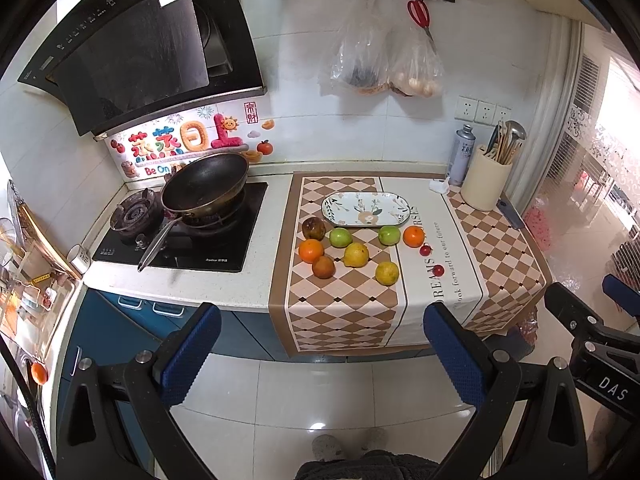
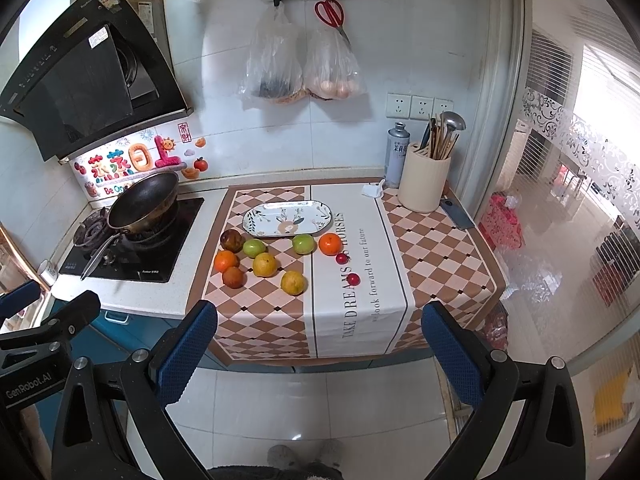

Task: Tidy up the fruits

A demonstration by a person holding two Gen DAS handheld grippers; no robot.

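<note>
While both grippers hung back off the counter's front edge, left gripper (image 1: 322,354) and right gripper (image 2: 318,354) gaped wide, holding nothing. Fruits sat loose on the checkered cloth (image 1: 340,312), just before the empty oval plate (image 1: 366,209). Nothing started yet, I'd guess; next needs reaching for the dark plum (image 1: 313,227).

White tiled wall (image 2: 360,60) behind. Shiny pale tiled floor (image 2: 320,408) below. Blue cupboards (image 1: 120,332) under a white counter (image 1: 224,280). Bright daylight through a frosted glass door (image 2: 568,184).
</note>
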